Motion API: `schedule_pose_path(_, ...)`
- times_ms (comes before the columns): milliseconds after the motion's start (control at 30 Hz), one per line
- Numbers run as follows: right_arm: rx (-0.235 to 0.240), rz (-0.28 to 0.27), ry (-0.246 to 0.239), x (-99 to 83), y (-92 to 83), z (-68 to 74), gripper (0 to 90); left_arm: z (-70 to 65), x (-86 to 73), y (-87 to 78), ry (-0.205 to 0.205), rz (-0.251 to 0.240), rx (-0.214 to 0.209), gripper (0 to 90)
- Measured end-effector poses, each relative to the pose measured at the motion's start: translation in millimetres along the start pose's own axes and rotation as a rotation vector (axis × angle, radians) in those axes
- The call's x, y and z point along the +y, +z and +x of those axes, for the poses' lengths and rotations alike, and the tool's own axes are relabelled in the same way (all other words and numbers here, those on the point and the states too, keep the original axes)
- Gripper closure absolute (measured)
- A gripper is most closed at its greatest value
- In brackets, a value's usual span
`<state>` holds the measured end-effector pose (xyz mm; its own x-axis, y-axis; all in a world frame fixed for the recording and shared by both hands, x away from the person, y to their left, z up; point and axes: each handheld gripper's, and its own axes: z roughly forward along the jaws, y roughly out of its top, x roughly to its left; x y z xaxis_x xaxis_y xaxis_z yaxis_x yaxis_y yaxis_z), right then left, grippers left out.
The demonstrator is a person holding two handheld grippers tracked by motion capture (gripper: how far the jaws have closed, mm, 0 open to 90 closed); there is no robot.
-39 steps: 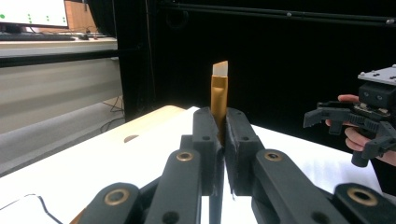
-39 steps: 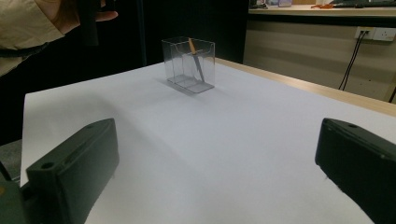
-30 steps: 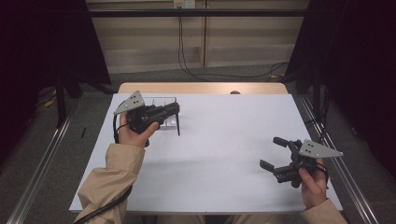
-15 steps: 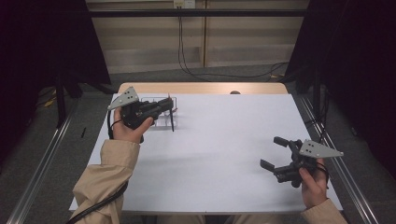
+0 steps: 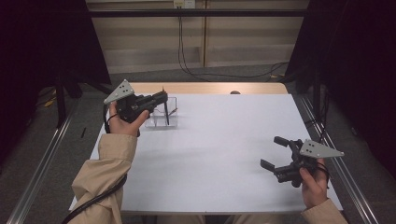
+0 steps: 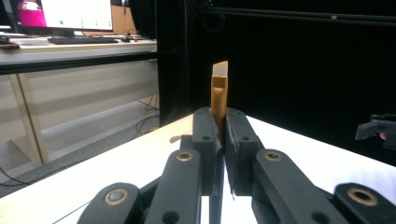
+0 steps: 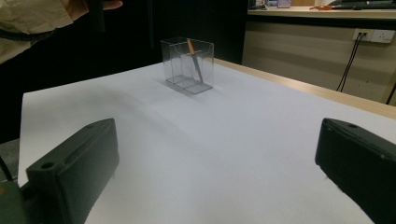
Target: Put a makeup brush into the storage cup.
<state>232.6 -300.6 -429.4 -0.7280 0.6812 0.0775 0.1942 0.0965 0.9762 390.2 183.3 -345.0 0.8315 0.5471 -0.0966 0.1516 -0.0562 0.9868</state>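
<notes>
My left gripper (image 5: 160,97) is at the far left of the white table (image 5: 210,158), shut on a thin brush (image 5: 166,113). The brush's black handle hangs down in front of a clear plastic box (image 5: 172,119). In the left gripper view the jaws (image 6: 219,128) pinch the brush (image 6: 218,88) just under its gold ferrule and pale flat tip, which stand upright. My right gripper (image 5: 273,152) rests near the right front of the table, open, with nothing between its jaws (image 7: 215,163). The clear box (image 7: 187,65) holds one slanted orange-and-grey pen (image 7: 194,60).
The table's far edge shows a strip of bare wood (image 5: 210,88). Metal rails (image 5: 42,158) run along the floor on both sides. A cable (image 5: 93,200) trails from the left sleeve. Dark curtains flank the table.
My left gripper has carried the brush toward the far left and slightly up, so the handle now hangs at the box. The right gripper has stayed where it was.
</notes>
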Motion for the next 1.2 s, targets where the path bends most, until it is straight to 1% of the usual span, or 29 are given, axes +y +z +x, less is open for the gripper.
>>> schedule_pose_path(100, -0.001, -0.001, 0.002, -0.1, -0.1, -0.1, 0.0, 2.9, 0.3, 0.4, 0.002, 0.003, 0.012, 84.0)
schedule_pose_path(167, -0.001, 0.000, 0.000, 0.0, -0.2, -0.1, 0.0, 5.1, 0.4, 0.6, -0.003, 0.000, 0.022, 84.1)
schedule_pose_path(267, -0.001, -0.001, 0.001, 0.0, -0.2, -0.3, 0.0, 8.1, 1.1, 1.0, 0.006, 0.007, 0.037, 84.1)
schedule_pose_path(333, 0.000, -0.002, 0.005, 0.3, -0.1, -0.1, 0.0, 9.9, 1.7, 1.4, 0.000, 0.003, 0.045, 84.0)
schedule_pose_path(500, 0.003, -0.001, 0.002, 0.0, 0.4, 0.1, 0.0, 15.3, 3.1, 2.4, 0.000, 0.004, 0.078, 84.0)
schedule_pose_path(600, 0.002, -0.002, 0.003, 0.1, 0.0, -0.5, 0.0, 18.5, 4.4, 4.3, 0.006, 0.005, 0.090, 84.0)
schedule_pose_path(667, 0.003, -0.001, 0.005, 0.1, 0.0, -0.3, 0.0, 19.9, 4.8, 6.5, 0.019, 0.012, 0.102, 84.0)
schedule_pose_path(767, 0.004, -0.001, 0.005, 0.5, 0.7, 0.5, 0.0, 22.6, 5.6, 9.1, 0.022, 0.012, 0.114, 84.0)
schedule_pose_path(800, 0.005, -0.002, 0.005, 0.5, 0.9, 0.6, 0.0, 23.0, 5.6, 10.0, 0.014, 0.003, 0.116, 84.0)
schedule_pose_path(933, 0.004, 0.001, 0.007, -0.4, 0.8, 0.2, 0.0, 26.8, 5.3, 12.6, 0.006, -0.003, 0.129, 83.9)
schedule_pose_path(1000, 0.004, -0.001, 0.008, -0.2, 0.9, 0.1, 0.0, 29.3, 5.6, 13.1, 0.009, -0.004, 0.138, 83.9)
schedule_pose_path(1033, 0.005, -0.001, 0.006, 0.1, 1.1, 0.2, 0.0, 30.2, 5.8, 13.7, 0.002, -0.011, 0.142, 83.8)
schedule_pose_path(1200, 0.007, -0.002, 0.005, 0.2, 2.6, 0.8, 0.0, 33.1, 7.5, 17.8, -0.001, -0.015, 0.154, 83.8)
